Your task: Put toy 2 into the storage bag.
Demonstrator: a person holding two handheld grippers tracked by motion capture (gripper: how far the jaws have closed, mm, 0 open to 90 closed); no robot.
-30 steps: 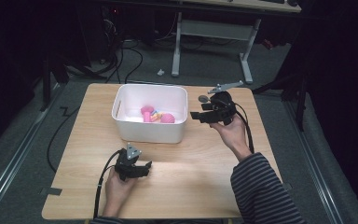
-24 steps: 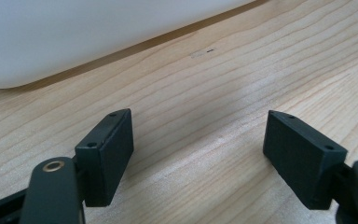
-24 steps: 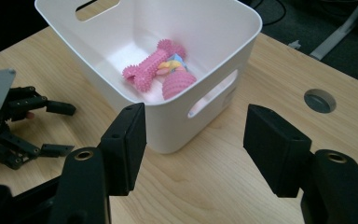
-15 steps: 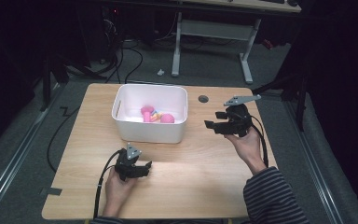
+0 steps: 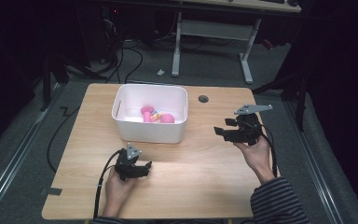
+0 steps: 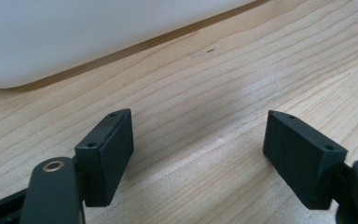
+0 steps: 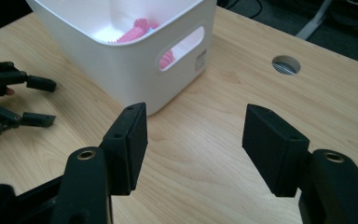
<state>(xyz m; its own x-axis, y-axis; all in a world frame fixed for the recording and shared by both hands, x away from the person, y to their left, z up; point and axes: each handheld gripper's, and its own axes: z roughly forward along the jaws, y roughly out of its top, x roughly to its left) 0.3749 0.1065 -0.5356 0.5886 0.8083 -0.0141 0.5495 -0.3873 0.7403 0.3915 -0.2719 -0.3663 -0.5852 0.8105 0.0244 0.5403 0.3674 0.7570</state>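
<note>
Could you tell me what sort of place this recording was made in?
Probably a lab or office workroom: a wooden desk with a cable hole, cables across grey carpet, and another desk's metal legs behind.

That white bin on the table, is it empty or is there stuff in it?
Not empty. The white bin stands upright and holds a few small pink toys; what they are is too small to tell.

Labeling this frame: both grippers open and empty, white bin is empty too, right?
Not quite. The bin is not empty: the high view shows pink toys lying in it, and the right gripper view shows pink through the handle slot. The rest holds: the left gripper and right gripper are both open with nothing between the jaws.
</note>
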